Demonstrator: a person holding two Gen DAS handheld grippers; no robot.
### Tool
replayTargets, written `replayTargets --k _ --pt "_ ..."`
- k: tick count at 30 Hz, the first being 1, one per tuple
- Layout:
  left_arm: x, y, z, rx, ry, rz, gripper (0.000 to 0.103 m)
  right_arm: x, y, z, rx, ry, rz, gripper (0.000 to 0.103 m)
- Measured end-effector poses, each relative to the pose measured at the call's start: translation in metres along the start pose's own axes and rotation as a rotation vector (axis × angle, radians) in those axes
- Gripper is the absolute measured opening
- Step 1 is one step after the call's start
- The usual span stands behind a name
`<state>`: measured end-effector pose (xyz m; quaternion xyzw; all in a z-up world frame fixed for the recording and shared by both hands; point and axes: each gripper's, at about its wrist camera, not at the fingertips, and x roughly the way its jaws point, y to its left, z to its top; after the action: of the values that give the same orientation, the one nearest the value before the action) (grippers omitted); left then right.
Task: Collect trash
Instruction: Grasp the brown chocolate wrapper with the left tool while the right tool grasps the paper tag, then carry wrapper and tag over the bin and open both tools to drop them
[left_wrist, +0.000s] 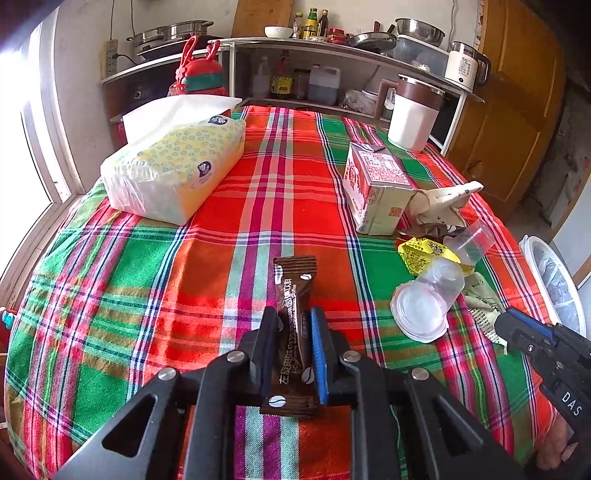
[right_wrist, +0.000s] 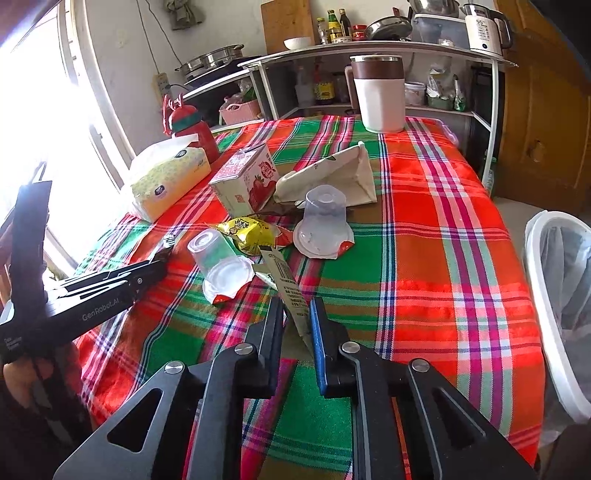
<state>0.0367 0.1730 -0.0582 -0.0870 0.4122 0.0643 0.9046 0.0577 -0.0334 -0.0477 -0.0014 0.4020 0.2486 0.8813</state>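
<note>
Pinching a brown sachet (left_wrist: 293, 314), the left tool (left_wrist: 293, 321) is clamped; the right tool (right_wrist: 297, 314) grips what looks like a pale wrapper (right_wrist: 291, 291).

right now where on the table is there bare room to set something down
Bare cloth between the tissue pack and the milk carton, and along the side by the trash bin. Crowded around the clear cups and yellow wrapper.

Left hand-held gripper (left_wrist: 293, 334) and right hand-held gripper (right_wrist: 297, 325) both angled downward, jaws seemingly fully clamped.
</note>
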Motion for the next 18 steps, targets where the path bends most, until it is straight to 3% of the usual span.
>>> replayTargets --k 18 --pt "-0.045 -0.029 0.003 0.042 -0.082 -0.077 0.019 -0.029 -0.02 0.001 0.075 -0.075 0.026 0.012"
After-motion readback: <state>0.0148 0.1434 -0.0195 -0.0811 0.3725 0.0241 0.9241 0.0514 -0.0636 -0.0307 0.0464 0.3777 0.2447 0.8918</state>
